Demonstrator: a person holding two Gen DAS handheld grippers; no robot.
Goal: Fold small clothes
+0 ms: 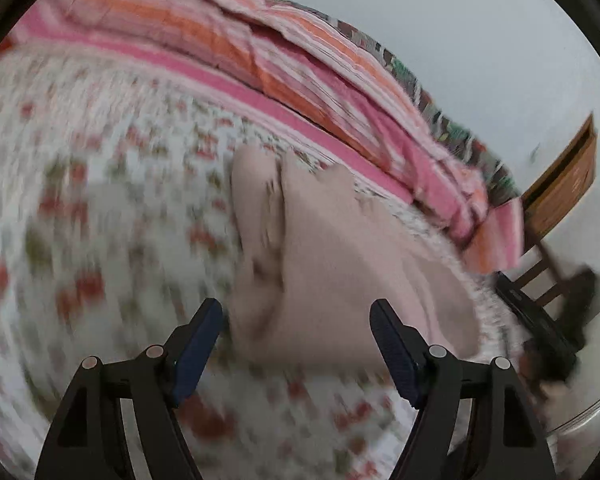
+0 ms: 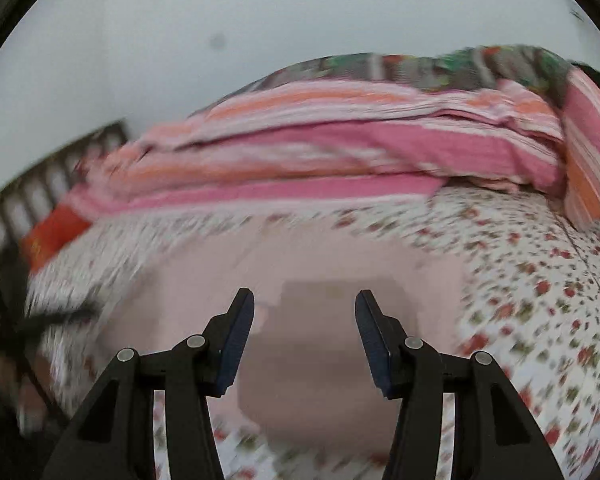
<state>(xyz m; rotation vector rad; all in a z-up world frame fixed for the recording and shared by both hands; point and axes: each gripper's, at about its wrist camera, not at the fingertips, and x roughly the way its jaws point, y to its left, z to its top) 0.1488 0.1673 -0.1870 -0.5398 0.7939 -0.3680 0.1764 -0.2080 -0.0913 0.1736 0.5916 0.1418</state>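
Both our grippers, left (image 1: 296, 320) and right (image 2: 305, 312), hang open and empty above the pink garment (image 1: 340, 248). It lies rumpled on the floral bedsheet (image 1: 100, 184).

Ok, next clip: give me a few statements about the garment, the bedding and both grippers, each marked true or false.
1. The pale pink garment lies on a floral bedsheet. True.
2. The left gripper is clamped on the garment. False: its jaws stand apart with nothing pinched between the pads.
3. A pink and orange striped blanket is piled along the far side of the bed. True.
4. The right gripper is shut tight. False: its jaws stand apart above the garment, gripping nothing.
5. The bedsheet is plain blue. False: it is white with small red and green flowers.
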